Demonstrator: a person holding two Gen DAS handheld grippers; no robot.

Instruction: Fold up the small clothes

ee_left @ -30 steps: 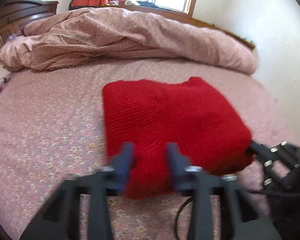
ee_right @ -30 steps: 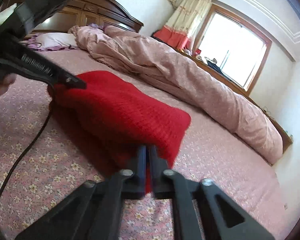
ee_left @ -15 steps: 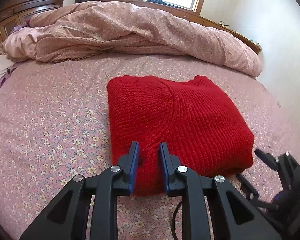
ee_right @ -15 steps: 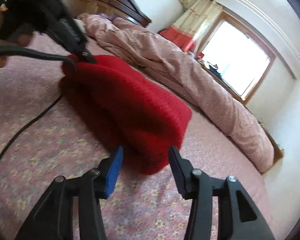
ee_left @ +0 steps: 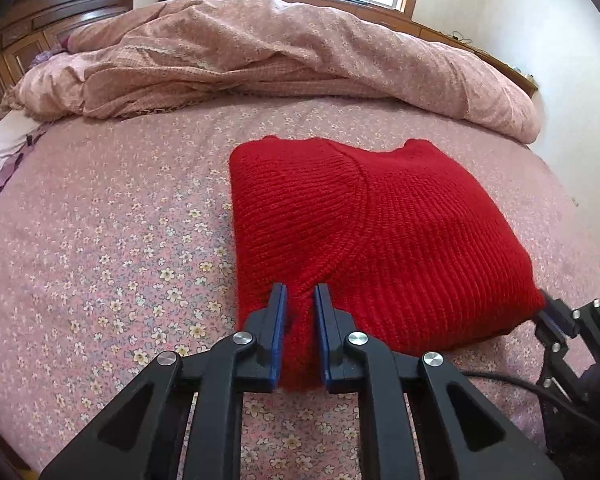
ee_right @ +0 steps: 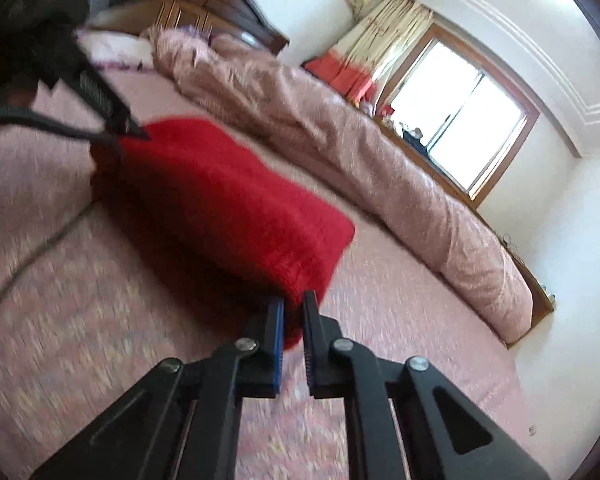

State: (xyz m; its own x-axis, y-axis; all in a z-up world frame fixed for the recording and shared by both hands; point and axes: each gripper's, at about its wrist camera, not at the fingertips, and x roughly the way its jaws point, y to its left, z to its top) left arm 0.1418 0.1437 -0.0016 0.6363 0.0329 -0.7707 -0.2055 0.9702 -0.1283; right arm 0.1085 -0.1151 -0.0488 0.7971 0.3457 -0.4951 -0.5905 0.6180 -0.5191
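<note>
A red knit sweater [ee_left: 380, 232] lies folded into a thick rectangle on the pink flowered bed sheet [ee_left: 100, 240]. My left gripper [ee_left: 300, 292] is at its near edge, jaws closing, and a ridge of red knit is pinched between the blue pads. In the same view my right gripper [ee_left: 556, 316] meets the sweater's near right corner. In the blurred right wrist view, the right gripper [ee_right: 293, 300] is shut on that corner of the sweater [ee_right: 228, 208]. The left gripper [ee_right: 112, 116] touches the sweater's far end there.
A rumpled pink quilt [ee_left: 300, 52] is heaped along the far side of the bed. A dark wooden headboard [ee_left: 40, 20] and a pillow [ee_left: 0, 148] are at the left. A black cable [ee_left: 500, 380] trails over the sheet near the right gripper. A white wall borders the right.
The right gripper opened wide beside the sweater's corner and has shut on it again. The left gripper's jaws have drawn closer together on the near edge. The sweater has settled flat.
</note>
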